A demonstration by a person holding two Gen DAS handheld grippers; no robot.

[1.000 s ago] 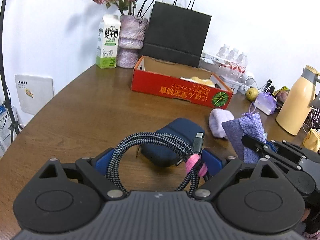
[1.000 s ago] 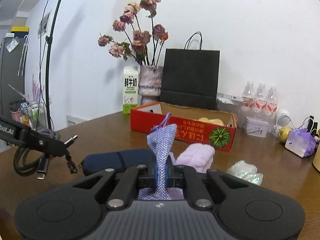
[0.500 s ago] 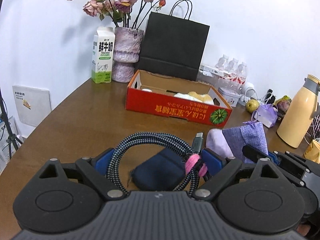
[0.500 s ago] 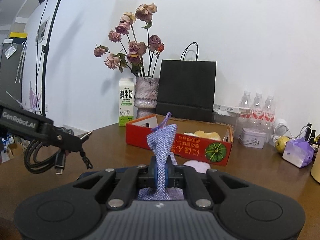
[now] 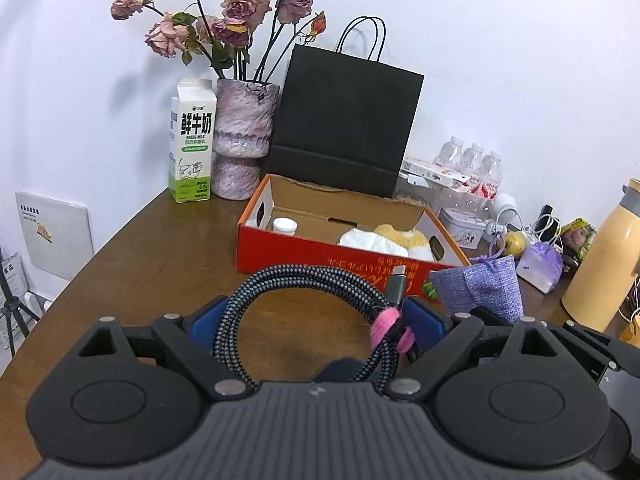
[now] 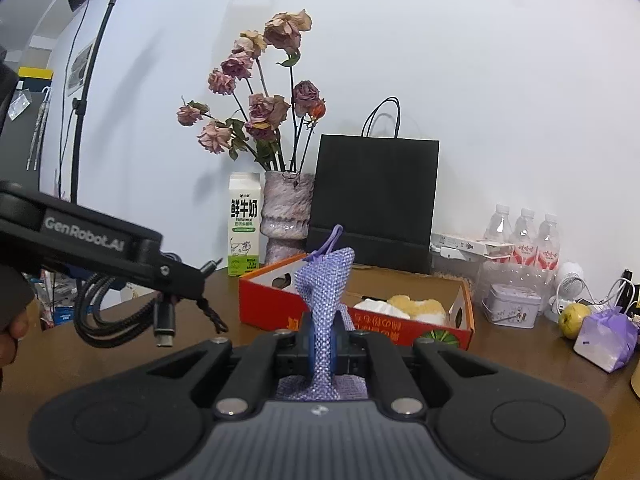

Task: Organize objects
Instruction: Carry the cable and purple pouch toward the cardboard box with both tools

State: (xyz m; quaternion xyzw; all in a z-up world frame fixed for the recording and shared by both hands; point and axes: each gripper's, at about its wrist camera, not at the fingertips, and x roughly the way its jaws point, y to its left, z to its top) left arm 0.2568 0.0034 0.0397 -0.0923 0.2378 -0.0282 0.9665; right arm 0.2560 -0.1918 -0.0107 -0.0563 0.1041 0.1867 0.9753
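Far left, on a brown wooden table (image 5: 152, 256): a green-and-white milk carton (image 5: 191, 141) upright against the white wall, just beside a mottled purple vase (image 5: 244, 136) of dried pink roses (image 5: 236, 12). Next along, behind an open red cardboard box (image 5: 320, 252), a black paper bag (image 5: 344, 120) standing upright. Inside the box, a small white-capped jar (image 5: 285, 225) at the left end, white and yellow soft things (image 5: 388, 240) toward the right. In front, raised over the table short of the box, the left gripper (image 5: 316, 320), jaws spread wide and closed on a coiled grey braided cable (image 5: 288, 292), blue pads pressing the coil's two sides, a pink strap (image 5: 388, 328) binding the loops at its right and a grey plug (image 5: 394, 284) poking up. From the right wrist view, the same cable hanging from that gripper at the left, clear of the table. To the right, the right gripper (image 6: 323, 338), jaws fully closed on a purple woven sachet (image 6: 326, 292), pinched at its middle, its tied top and cord loop standing upright above the fingers, lifted in front of the box's near wall. Further right, clear water bottles (image 5: 472, 164), a small printed tin (image 6: 510, 304), a yellow-green fruit (image 6: 574, 318) and a pale purple pouch (image 6: 606, 336) near one another. At the far right edge, a cream thermos jug (image 5: 604, 256).
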